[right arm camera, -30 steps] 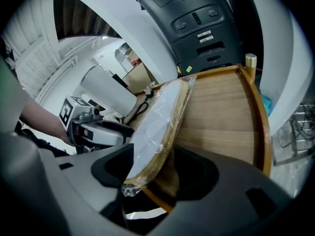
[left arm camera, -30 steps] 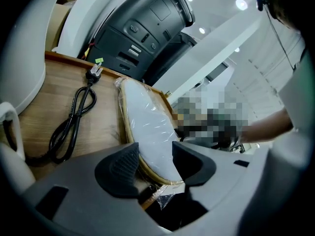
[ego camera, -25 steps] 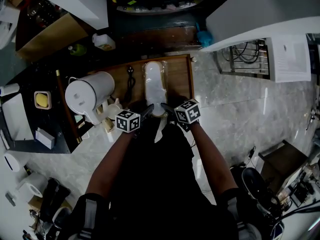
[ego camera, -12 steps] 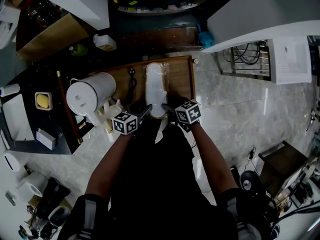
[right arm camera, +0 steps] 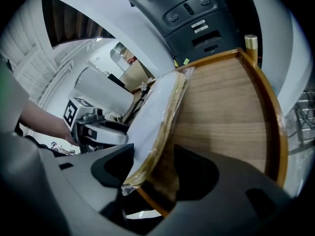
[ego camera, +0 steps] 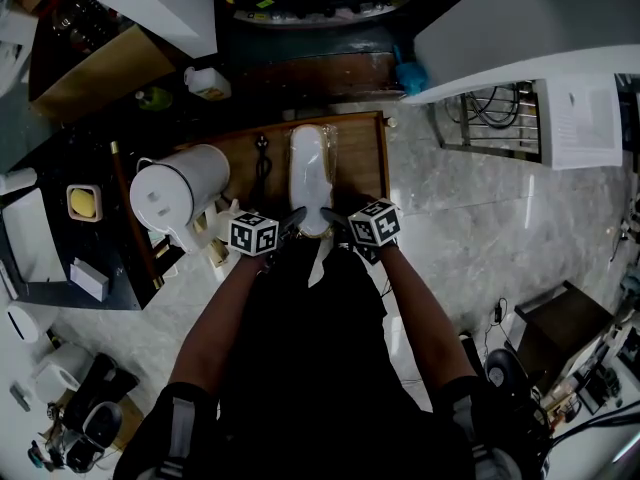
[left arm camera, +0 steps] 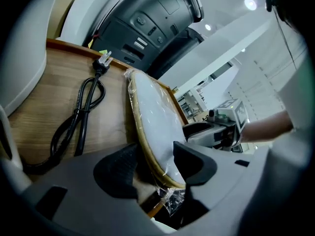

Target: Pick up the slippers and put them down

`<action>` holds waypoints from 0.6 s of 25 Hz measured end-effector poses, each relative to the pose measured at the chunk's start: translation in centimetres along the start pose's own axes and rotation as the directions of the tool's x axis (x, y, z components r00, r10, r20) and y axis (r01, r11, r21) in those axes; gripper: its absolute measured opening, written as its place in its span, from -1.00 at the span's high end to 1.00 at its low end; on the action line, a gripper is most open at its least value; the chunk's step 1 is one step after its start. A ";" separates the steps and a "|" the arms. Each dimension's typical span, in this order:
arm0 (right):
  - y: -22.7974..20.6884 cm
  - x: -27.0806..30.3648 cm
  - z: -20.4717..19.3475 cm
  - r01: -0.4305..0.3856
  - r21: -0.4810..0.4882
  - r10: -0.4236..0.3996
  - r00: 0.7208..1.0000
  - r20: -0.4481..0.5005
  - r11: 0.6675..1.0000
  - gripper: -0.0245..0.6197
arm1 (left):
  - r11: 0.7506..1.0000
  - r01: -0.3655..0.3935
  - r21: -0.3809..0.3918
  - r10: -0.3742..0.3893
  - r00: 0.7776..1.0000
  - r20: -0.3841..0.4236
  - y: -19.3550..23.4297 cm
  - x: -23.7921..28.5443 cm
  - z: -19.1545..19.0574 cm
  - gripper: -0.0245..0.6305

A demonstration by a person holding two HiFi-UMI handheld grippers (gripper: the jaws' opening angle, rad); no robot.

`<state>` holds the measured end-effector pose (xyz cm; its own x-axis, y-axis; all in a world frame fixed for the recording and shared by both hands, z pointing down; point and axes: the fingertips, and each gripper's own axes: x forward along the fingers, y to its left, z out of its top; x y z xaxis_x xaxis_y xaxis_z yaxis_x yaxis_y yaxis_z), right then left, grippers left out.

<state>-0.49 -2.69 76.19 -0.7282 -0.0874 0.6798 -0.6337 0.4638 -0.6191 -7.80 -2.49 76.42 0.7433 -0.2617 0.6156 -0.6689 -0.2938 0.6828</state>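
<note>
Head view showed the wrapped slippers (ego camera: 308, 173) flat on the wooden table (ego camera: 358, 163), long axis pointing away from you. Your left gripper (ego camera: 291, 222) and right gripper (ego camera: 331, 216) flanked the near end, equally close, jaws wide astride its edges without pressing. The left's jaws had just been opening.

Head camera: high above person, faces steeply down. Arms (ego camera: 225, 318) enter from 6 o'clock, wooden table (ego camera: 355, 158) sits just above centre, whole workspace in frame.

Left gripper (ego camera: 290, 220) camera: rides gripper, low and very near tabletop, looks along own jaws over wrapped slippers (left arm camera: 152, 117); right gripper (left arm camera: 209, 131) at 3 o'clock.

Right gripper camera: mirrored setup, equally near, left gripper at 9 o'clock.

Shared by all three views: slippers, wooden table. Each gripper view catches other gripper.
</note>
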 end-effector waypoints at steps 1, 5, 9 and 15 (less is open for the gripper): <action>0.0 0.0 0.0 0.004 0.002 -0.004 1.000 -0.004 1.000 0.16 | 1.000 0.005 0.000 -0.005 1.000 -0.003 -0.1 0.1 0.0 0.25; 0.2 0.1 0.2 -0.004 -0.002 0.003 1.000 -0.006 1.000 0.16 | 1.000 0.018 -0.011 -0.018 1.000 -0.011 -0.2 0.2 0.0 0.25; 0.3 0.5 0.2 -0.009 -0.014 0.009 1.000 -0.018 1.000 0.18 | 1.000 0.005 -0.022 -0.006 1.000 -0.026 0.0 0.3 0.0 0.25; 0.7 0.6 0.2 -0.026 0.005 0.026 0.999 -0.023 1.000 0.29 | 1.000 -0.003 -0.017 0.003 0.999 -0.036 0.0 0.3 -0.1 0.26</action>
<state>-1.45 -2.55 76.08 -0.7383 -0.0550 0.6722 -0.6158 0.4615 -0.6386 -7.57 -2.46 76.66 0.7409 -0.2289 0.6314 -0.6714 -0.2777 0.6871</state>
